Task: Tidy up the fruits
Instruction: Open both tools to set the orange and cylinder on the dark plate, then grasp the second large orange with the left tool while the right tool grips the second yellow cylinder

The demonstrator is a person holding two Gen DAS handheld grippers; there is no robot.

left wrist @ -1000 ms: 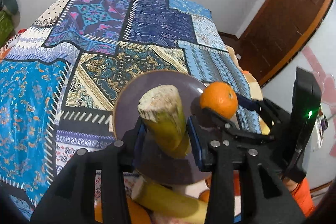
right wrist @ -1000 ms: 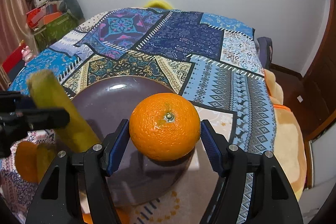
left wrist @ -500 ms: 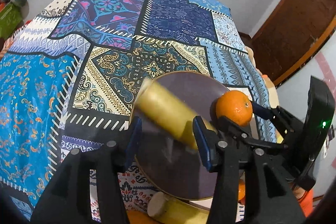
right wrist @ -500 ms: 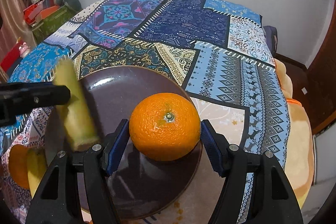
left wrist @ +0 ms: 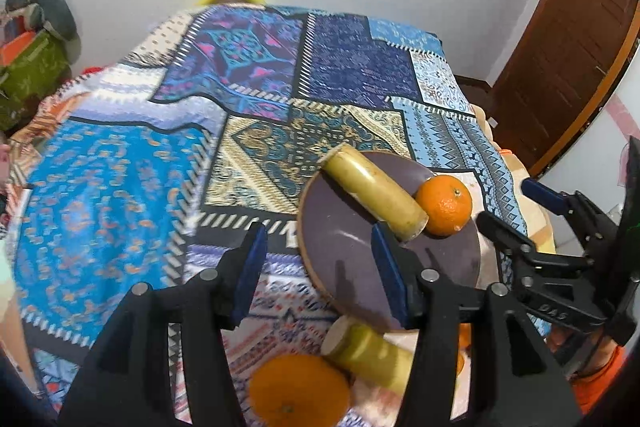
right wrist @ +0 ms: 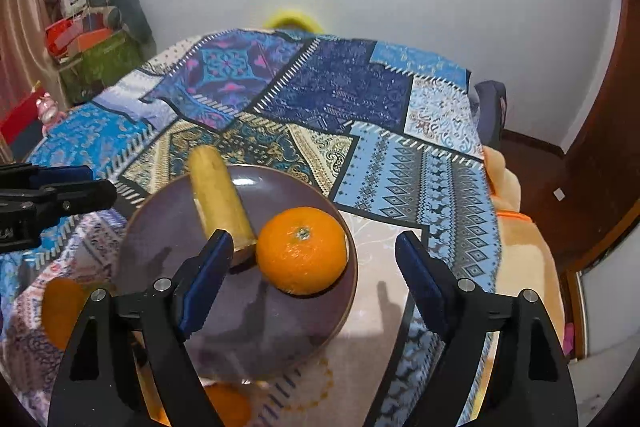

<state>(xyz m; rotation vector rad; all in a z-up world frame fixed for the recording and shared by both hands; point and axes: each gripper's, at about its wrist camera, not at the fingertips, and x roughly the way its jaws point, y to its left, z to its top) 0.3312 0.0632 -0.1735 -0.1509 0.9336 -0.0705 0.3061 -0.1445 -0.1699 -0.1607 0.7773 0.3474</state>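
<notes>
A dark purple plate (left wrist: 344, 239) (right wrist: 280, 331) lies on the patterned bedspread. On it lie a yellow-green cut stalk piece (left wrist: 374, 193) (right wrist: 218, 199) and an orange (left wrist: 444, 205) (right wrist: 302, 251), touching each other. My left gripper (left wrist: 320, 267) is open and empty, just short of the plate's near left rim. My right gripper (right wrist: 314, 279) is open and empty, its jaws apart on either side of the orange and behind it. A second stalk piece (left wrist: 368, 355) and another orange (left wrist: 300, 391) (right wrist: 60, 311) lie on the spread near me.
The patchwork bedspread (left wrist: 120, 195) (right wrist: 400, 131) covers the bed up to a white wall. A yellow object (right wrist: 292, 19) sits at the far edge. Green and orange boxes (right wrist: 92, 51) stand at the far left. A brown wooden door (left wrist: 568, 39) is on the right.
Both grippers opened. The left one let the stalk piece down onto the plate, the right one let the orange down beside it. Both grippers have pulled back.
</notes>
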